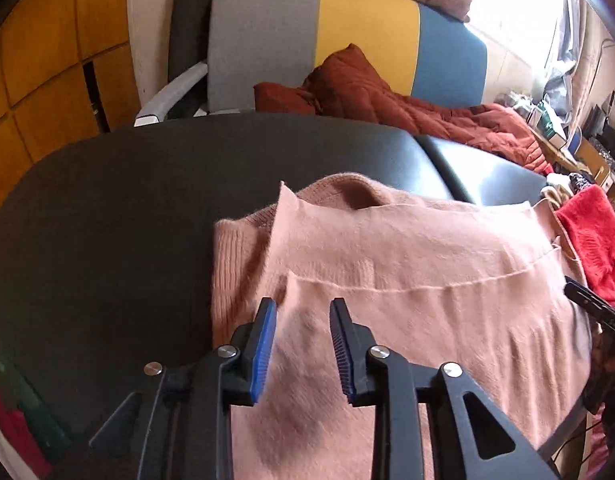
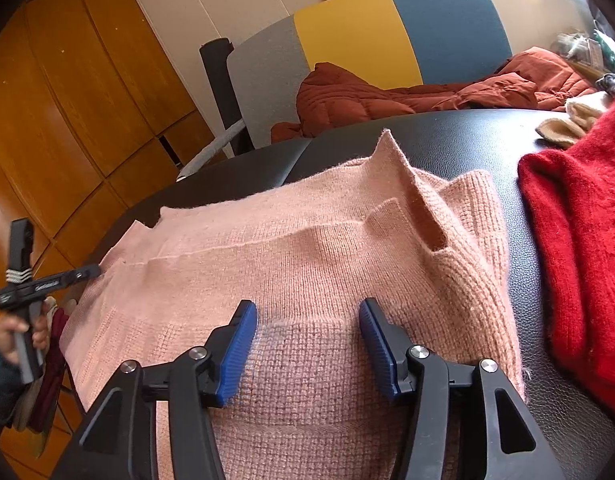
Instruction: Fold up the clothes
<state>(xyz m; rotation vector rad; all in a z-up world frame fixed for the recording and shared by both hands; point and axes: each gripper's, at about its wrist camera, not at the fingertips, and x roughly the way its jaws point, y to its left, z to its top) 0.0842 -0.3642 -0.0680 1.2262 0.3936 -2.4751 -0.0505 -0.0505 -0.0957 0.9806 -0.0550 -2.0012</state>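
Observation:
A pink knit sweater [image 1: 407, 280] lies partly folded on the black padded table [image 1: 107, 208], its collar toward the far side. My left gripper [image 1: 303, 308] hovers over the sweater's left part, open, with nothing between its blue pads. In the right wrist view the same sweater [image 2: 307, 248] fills the middle. My right gripper [image 2: 307, 308] stands open just above its near fold, not pinching the knit. A hand holds the left gripper [image 2: 89, 270] at the sweater's left edge.
A red fuzzy sweater [image 2: 579, 240] lies on the table to the right, with a cream garment [image 2: 567, 124] behind it. Beyond the table stand a grey, yellow and blue chair [image 1: 347, 36] and a rust quilted jacket [image 1: 387, 96]. Wooden cabinets [image 2: 67, 100] line the left.

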